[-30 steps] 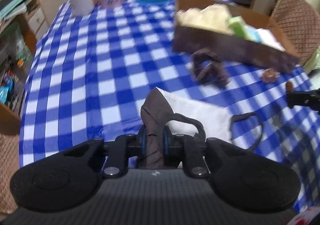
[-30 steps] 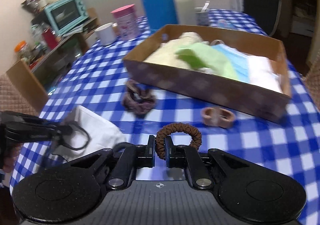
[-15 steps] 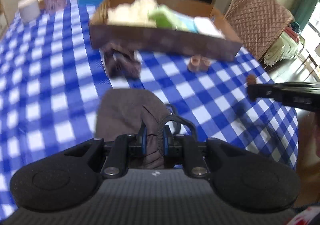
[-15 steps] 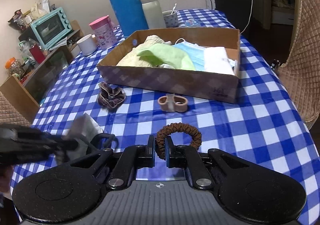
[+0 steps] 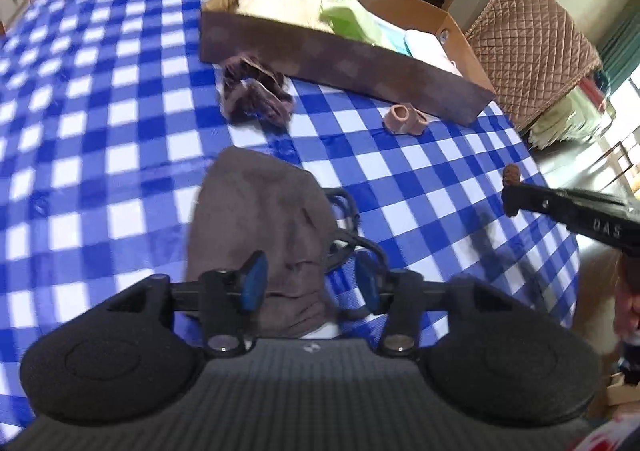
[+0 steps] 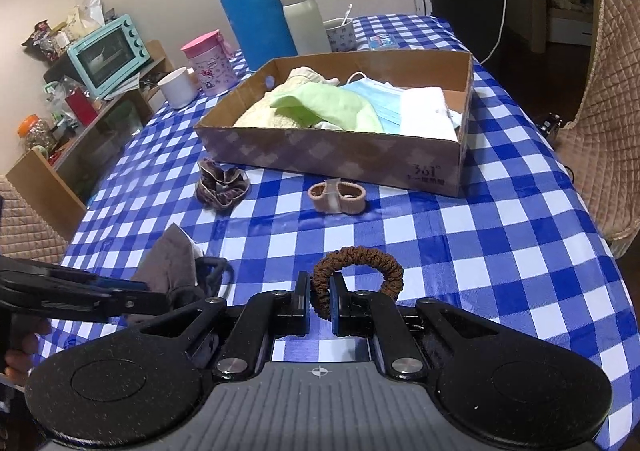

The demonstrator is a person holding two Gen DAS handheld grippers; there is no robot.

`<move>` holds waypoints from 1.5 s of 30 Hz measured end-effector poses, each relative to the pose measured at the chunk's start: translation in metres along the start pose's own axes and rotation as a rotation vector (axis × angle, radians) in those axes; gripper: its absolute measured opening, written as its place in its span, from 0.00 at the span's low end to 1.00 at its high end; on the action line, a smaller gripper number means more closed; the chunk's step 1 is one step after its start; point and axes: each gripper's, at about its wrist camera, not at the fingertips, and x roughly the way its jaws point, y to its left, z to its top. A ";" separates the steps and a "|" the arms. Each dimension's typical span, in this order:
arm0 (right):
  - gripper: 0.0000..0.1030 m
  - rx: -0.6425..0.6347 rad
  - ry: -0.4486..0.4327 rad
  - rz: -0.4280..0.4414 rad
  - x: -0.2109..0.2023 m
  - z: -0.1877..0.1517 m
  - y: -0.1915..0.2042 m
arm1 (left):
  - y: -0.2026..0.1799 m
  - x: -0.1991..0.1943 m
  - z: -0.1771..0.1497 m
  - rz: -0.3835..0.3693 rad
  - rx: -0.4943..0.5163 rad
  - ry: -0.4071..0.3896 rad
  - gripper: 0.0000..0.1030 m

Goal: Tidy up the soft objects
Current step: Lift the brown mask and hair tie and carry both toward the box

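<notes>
Now the left claw (image 5: 310, 283) is spreading its blue pads (image 5: 253, 281), which a second ago were pinched tight on the brown face mask (image 5: 260, 219); the cloth lies between the opening jaws but neither pad appears to press on it, and it has slumped flat onto the checked worktop (image 5: 100, 99) with its dark ear loops (image 5: 346, 207) trailing to one side. The mask has also been carried nearer the cardboard box (image 6: 432, 167), though it lies well short of it, outside the box and on the near side of the crumpled dark scrunchie (image 6: 221, 187) and the beige hair tie (image 6: 336, 197). That reads as a release rather than a delivery: perhaps the mask is being set down for a better hold, since it is no nearer being stowed. The right claw (image 6: 320, 305) has not altered its hold; its jaws stand narrow, clamped on the brown hair band (image 6: 360, 267), which hangs above the worktop in front of the box. Inside the box, the cream cloth (image 6: 260, 111), green cloth (image 6: 332, 103), blue mask (image 6: 376, 99) and white cloth (image 6: 426, 111) lie side by side. By my judgement, four loose soft things remain to go in.
</notes>
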 end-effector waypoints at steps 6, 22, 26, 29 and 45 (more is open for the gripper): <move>0.09 -0.001 0.005 0.008 0.003 0.001 0.001 | 0.014 0.002 0.008 0.074 0.031 -0.009 0.64; 0.09 0.029 0.045 -0.003 0.015 -0.002 -0.003 | 0.020 0.047 0.016 0.063 0.054 0.054 0.35; 0.09 0.028 0.052 -0.005 0.016 -0.003 -0.002 | 0.007 0.044 0.016 0.088 0.104 0.040 0.12; 0.09 0.021 0.057 -0.003 0.017 -0.002 0.000 | -0.002 0.042 0.015 0.121 0.150 0.035 0.10; 0.09 -0.018 0.016 0.015 0.003 0.008 0.005 | -0.019 -0.003 0.025 0.138 0.178 -0.054 0.09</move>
